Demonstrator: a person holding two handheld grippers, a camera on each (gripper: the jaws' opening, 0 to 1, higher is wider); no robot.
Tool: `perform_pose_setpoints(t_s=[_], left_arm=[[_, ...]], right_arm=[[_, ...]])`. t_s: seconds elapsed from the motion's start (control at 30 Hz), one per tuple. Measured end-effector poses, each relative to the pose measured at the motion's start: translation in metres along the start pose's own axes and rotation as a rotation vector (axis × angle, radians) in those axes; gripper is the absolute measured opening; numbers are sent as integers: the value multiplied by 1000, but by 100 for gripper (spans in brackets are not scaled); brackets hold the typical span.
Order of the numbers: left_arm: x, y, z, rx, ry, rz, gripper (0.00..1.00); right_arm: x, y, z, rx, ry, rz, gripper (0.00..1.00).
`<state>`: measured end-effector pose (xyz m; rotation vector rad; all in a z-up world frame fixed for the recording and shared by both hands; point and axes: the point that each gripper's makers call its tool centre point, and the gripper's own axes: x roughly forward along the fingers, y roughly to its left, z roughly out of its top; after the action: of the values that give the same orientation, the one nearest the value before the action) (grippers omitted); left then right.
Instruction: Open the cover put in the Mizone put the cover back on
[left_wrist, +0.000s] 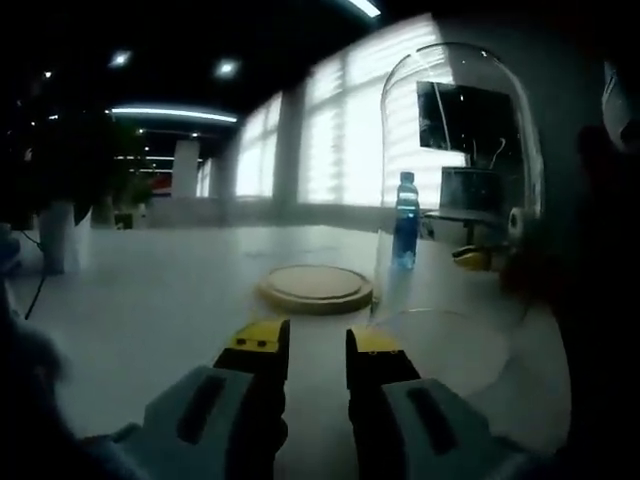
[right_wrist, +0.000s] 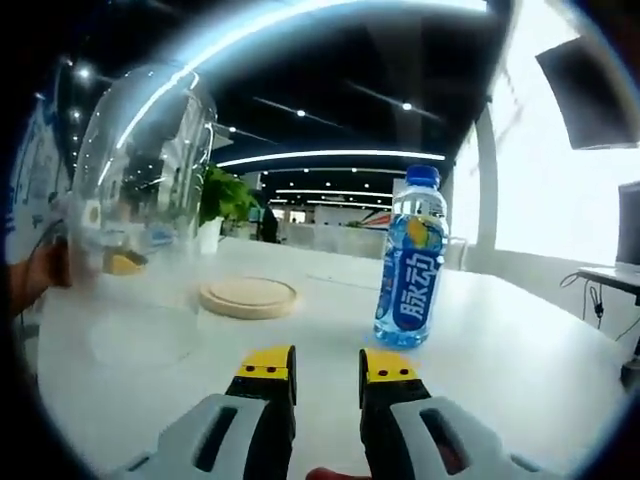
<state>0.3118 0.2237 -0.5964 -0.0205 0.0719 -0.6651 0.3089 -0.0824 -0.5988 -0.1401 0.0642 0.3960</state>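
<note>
The glass dome cover (right_wrist: 135, 200) is off the round wooden base (right_wrist: 248, 297); the Mizone bottle (right_wrist: 412, 262) stands upright right of it; the right gripper (right_wrist: 328, 365), jaws slightly parted and empty, should close around the bottle's middle, keeping it vertical; the left gripper (left_wrist: 318, 343) holds nothing.

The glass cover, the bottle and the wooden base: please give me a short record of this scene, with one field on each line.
cover: clear glass dome, lifted off the base and tilted, standing beside it
base: round wooden disc on the white table, nothing on it
bottle: Mizone bottle, blue cap and label, upright on the table, apart from the base
left gripper: jaws slightly apart, holding nothing
right gripper: jaws slightly apart, holding nothing, bottle just ahead to its right
task stage: cover off, bottle not yet on the base
</note>
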Motion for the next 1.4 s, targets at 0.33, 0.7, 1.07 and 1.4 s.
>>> perform_pose_setpoints(t_s=[0.33, 0.7, 1.07, 1.4], left_arm=[[1, -4, 1, 0, -1, 3, 16], [2, -9, 2, 6, -1, -14, 16], [1, -8, 3, 10, -5, -4, 16], [-1, -6, 6, -8, -21, 0, 16]], right_arm=[[0, -2, 1, 6, 2, -7, 16], [-1, -4, 1, 25, 3, -14, 16], [-3, -12, 3, 73, -3, -36, 16], [1, -20, 19, 55, -24, -70, 16]])
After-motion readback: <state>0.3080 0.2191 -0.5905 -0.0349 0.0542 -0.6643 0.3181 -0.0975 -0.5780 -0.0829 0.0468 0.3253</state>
